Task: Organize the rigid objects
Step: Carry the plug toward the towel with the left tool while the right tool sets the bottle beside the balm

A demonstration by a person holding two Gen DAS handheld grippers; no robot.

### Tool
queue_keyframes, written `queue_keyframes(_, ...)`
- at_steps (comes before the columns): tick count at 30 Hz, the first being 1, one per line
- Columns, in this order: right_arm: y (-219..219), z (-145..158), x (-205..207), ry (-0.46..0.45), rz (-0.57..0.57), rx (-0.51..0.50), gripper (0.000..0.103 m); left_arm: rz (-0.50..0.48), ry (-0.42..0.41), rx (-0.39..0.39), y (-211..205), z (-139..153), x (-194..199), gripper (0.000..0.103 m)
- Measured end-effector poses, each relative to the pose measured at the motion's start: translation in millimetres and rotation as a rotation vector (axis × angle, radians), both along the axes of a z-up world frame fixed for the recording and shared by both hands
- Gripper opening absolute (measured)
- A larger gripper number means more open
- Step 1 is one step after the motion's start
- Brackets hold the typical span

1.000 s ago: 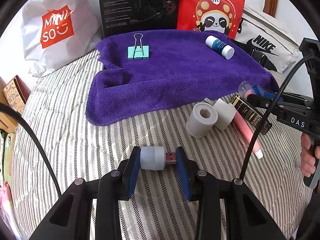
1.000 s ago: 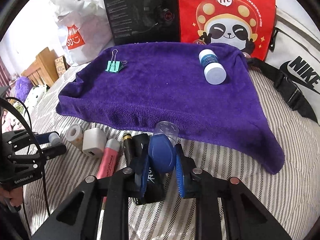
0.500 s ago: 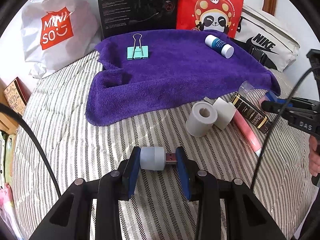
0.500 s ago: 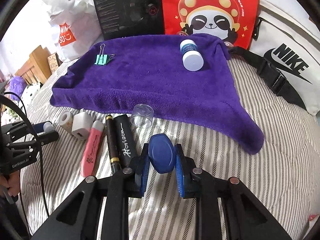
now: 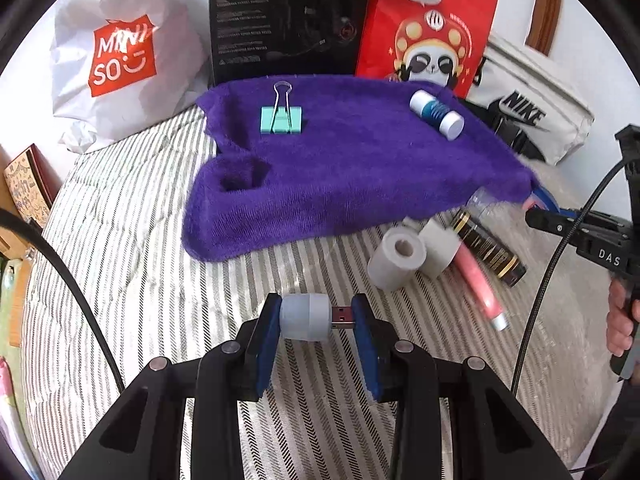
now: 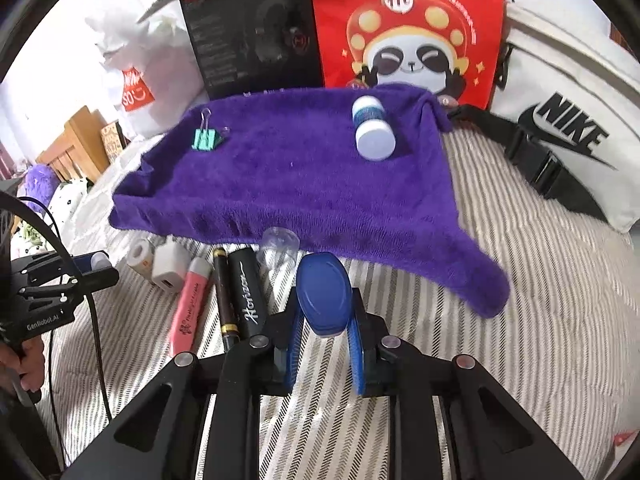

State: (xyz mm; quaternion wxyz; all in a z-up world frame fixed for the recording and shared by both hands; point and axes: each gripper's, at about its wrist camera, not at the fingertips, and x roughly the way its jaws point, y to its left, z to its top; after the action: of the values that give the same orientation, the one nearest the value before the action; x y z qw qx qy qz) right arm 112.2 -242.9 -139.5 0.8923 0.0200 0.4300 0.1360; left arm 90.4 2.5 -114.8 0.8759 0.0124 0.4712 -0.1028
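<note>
My left gripper (image 5: 316,318) is shut on a grey USB stick (image 5: 308,317) with its metal plug bared, held above the striped bed. My right gripper (image 6: 324,312) is shut on a blue oval case (image 6: 324,298), held near the front edge of the purple towel (image 6: 300,176). On the towel lie a teal binder clip (image 5: 281,119) and a white and blue bottle (image 5: 436,114). In front of the towel lie a grey tape roll (image 5: 396,258), a white charger (image 5: 436,250), a pink tube (image 5: 480,284), a black tube (image 5: 488,248) and a clear cap (image 6: 280,244).
Behind the towel stand a black box (image 5: 288,20), a red panda bag (image 5: 428,28), a white Miniso bag (image 5: 120,52) and a white Nike bag (image 5: 532,108). The striped bed (image 5: 120,264) spreads to the left and front.
The right gripper with the blue case has lifted off the pile and shifted towards the towel. The left gripper has kept its hold on the USB stick and moved slightly.
</note>
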Motion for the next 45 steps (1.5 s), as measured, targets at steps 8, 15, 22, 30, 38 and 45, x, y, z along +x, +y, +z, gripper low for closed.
queue_keyframes(8,-7.5,29.0,10.2,-0.054,0.006,0.014,0.021,0.027,-0.043,-0.024,11.4,22.9,6.2,0.034)
queue_keyframes(15,-14.4,59.6,21.8,-0.115,0.008,-0.011,0.021,0.061,-0.073,-0.006,16.8,34.9,16.7,0.034)
queue_keyframes(22,-19.9,78.4,47.3,-0.151,0.003,-0.009,0.021,0.075,-0.104,-0.012,18.8,45.1,30.7,0.034)
queue_keyframes(30,-13.4,58.1,83.8,-0.125,-0.004,-0.014,0.021,0.068,-0.114,-0.022,16.9,54.2,57.7,0.034)
queue_keyframes(38,-11.0,25.9,102.1,-0.063,-0.010,-0.034,0.021,0.063,-0.113,-0.043,14.5,48.4,79.3,0.034)
queue_keyframes(45,-7.7,9.0,112.0,-0.032,-0.017,-0.062,0.021,0.082,-0.100,-0.060,20.2,35.1,88.5,0.034)
